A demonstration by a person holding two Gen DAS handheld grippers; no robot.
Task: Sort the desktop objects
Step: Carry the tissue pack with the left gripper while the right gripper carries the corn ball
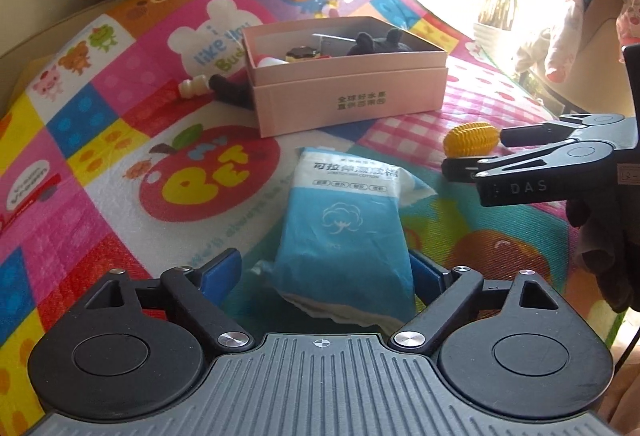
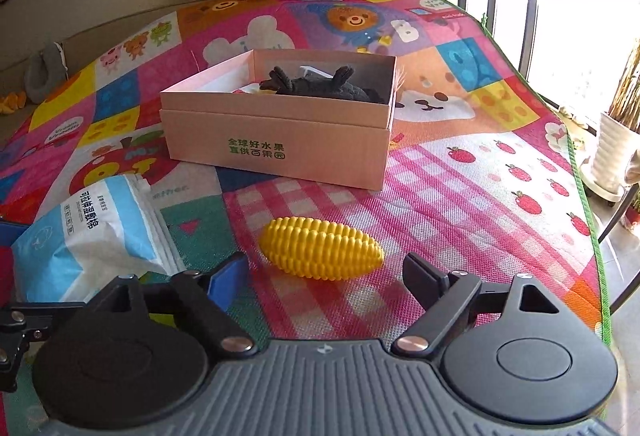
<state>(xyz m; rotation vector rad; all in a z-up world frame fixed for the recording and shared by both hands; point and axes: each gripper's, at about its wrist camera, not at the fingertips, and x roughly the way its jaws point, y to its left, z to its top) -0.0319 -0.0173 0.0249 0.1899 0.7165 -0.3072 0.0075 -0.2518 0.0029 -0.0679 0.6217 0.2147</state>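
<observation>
Each hand-held gripper, the left gripper [image 1: 326,272] and the right gripper [image 2: 326,272], shows a ribbed grey plastic body, two round black discs, black linkage arms with silver screws and blue-faced fingers [image 1: 222,268], the right one lettered "DAS".

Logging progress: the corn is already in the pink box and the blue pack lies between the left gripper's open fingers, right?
Not quite. The corn is not in the pink box; it lies on the mat before the right gripper, as the right wrist view shows. The blue pack part holds.
</observation>
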